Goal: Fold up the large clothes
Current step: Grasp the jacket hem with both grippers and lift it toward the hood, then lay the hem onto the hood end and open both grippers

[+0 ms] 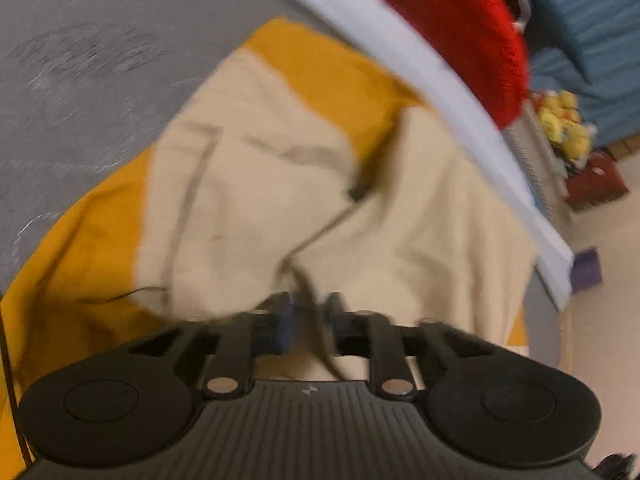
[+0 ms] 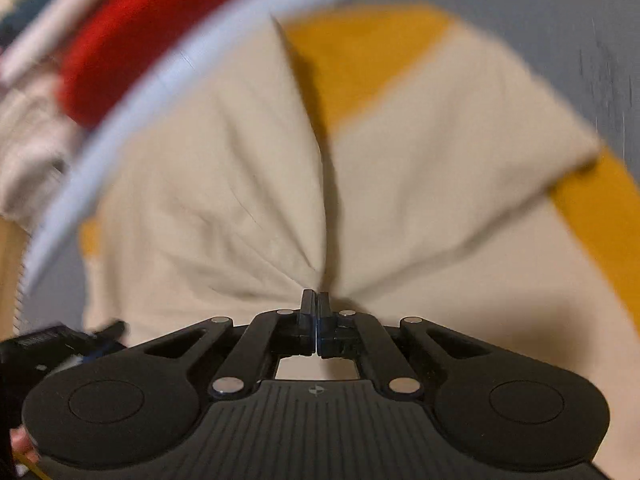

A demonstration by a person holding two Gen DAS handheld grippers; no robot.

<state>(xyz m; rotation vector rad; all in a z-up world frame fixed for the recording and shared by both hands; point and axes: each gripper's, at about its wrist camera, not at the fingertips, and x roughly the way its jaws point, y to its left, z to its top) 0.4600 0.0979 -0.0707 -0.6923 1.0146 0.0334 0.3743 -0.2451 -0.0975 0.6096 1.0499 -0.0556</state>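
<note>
A large cream and mustard-yellow garment (image 1: 256,184) lies bunched on a grey table (image 1: 80,60); it also fills the right wrist view (image 2: 420,184). My left gripper (image 1: 310,312) has its jaws slightly apart with a fold of the cream cloth pinched between them. My right gripper (image 2: 316,308) is shut on a gathered fold of the cream cloth, with creases fanning out from its tips. Both views are motion-blurred.
The table has a pale blue rim (image 1: 440,80), also seen in the right wrist view (image 2: 140,100). Past the rim there is red fabric (image 1: 460,20), blue bedding (image 1: 592,40) and a yellow toy (image 1: 564,124). The other gripper (image 2: 60,344) shows at the lower left.
</note>
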